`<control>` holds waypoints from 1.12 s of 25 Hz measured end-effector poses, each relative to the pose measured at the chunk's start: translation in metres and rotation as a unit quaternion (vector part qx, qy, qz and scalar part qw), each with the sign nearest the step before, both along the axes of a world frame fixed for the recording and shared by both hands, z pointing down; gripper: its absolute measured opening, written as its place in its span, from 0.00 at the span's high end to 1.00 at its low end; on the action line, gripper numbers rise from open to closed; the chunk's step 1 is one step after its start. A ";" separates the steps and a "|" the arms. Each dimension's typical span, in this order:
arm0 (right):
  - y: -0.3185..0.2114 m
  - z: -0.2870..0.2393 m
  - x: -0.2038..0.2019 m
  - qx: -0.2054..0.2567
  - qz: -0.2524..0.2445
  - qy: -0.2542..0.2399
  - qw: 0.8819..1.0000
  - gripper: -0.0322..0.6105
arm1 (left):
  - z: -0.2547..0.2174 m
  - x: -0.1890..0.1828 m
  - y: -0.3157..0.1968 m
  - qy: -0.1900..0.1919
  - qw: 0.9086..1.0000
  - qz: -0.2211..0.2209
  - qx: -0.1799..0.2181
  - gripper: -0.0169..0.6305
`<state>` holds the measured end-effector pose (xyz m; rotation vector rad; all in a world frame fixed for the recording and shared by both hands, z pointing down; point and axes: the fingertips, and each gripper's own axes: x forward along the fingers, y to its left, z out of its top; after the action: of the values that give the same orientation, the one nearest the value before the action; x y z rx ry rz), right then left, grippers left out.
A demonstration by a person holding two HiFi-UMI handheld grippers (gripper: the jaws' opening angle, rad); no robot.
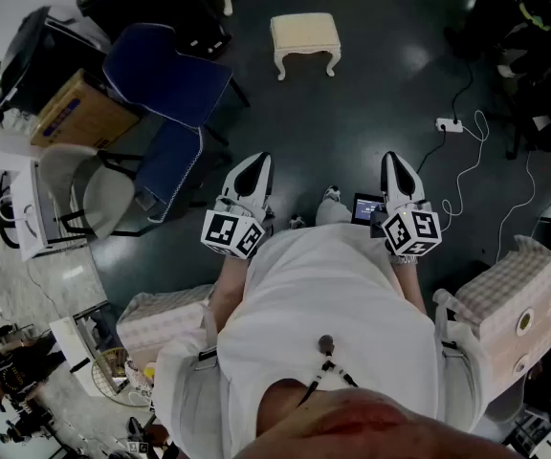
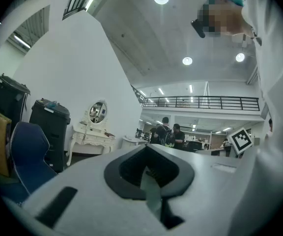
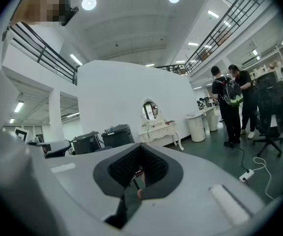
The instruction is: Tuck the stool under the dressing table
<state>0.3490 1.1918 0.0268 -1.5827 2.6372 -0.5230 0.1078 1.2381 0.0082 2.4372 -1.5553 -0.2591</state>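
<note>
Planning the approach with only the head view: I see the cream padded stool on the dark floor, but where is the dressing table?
Observer: The white carved dressing table with an oval mirror stands against the white wall, ahead in the right gripper view.
Operator: Jaws ready?
Observer: Left gripper and right gripper are both shut, nothing between them.
Operator: Anyone nearby?
Observer: Two people in dark clothes stand right of that table.

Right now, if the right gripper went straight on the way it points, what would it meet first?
Nothing close: the right gripper faces open floor. Far ahead, roughly in line, stands the white dressing table, though depth is unclear.
</note>
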 end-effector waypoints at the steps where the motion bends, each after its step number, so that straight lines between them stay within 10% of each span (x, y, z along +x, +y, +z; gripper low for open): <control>1: -0.006 -0.001 -0.002 0.004 -0.005 -0.002 1.000 0.94 | -0.002 -0.001 -0.006 -0.001 1.000 -0.003 0.005 0.96; 28: -0.064 0.023 0.104 -0.029 -0.057 -0.037 0.997 0.94 | 0.010 0.105 -0.038 0.000 0.997 -0.070 -0.020 0.96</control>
<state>0.4532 1.1279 0.0498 -1.4047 2.6920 -0.6541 0.2130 1.2001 0.0184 2.3024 -1.7165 -0.2498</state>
